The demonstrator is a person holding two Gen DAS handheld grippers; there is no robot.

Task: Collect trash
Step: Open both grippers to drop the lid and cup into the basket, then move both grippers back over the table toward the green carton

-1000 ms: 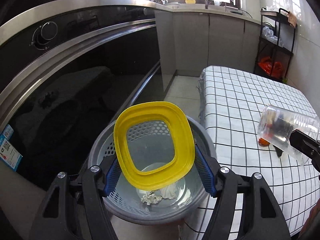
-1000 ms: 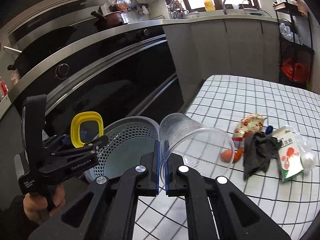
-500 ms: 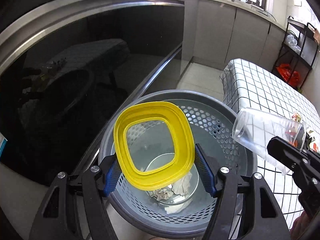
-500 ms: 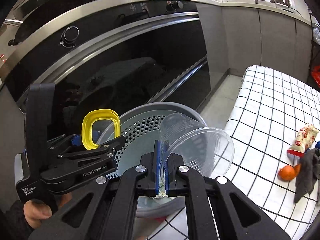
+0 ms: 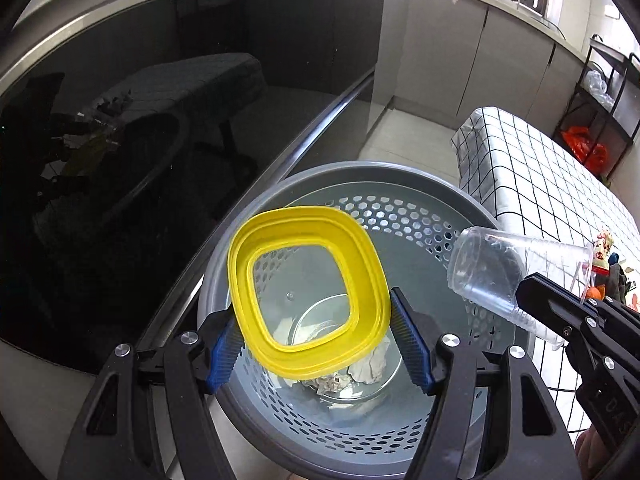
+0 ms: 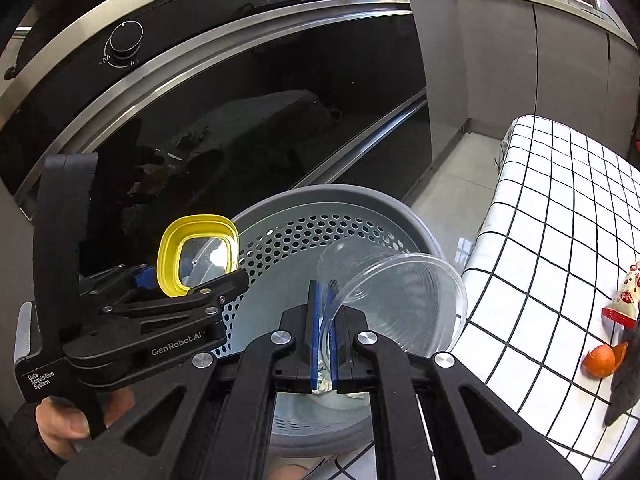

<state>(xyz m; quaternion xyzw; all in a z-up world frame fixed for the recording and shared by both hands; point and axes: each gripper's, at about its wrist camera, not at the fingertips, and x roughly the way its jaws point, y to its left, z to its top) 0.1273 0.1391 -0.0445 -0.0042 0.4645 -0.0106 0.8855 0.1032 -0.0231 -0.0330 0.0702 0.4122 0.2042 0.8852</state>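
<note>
The left tongs [image 5: 312, 340] clamp a yellow-rimmed, clear-centred plastic lid [image 5: 308, 292] above the grey perforated plastic bin [image 5: 400, 216], apparently holding crumpled paper. Rightward, the right tongs [image 6: 325, 334] pinch a clear plastic cup's [image 6: 396, 300] rim over the bin, beside the checked worktop [image 6: 560, 208].

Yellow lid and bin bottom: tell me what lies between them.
Nothing: in the left wrist view the lid hangs over the bin; paper lies at the bottom.
</note>
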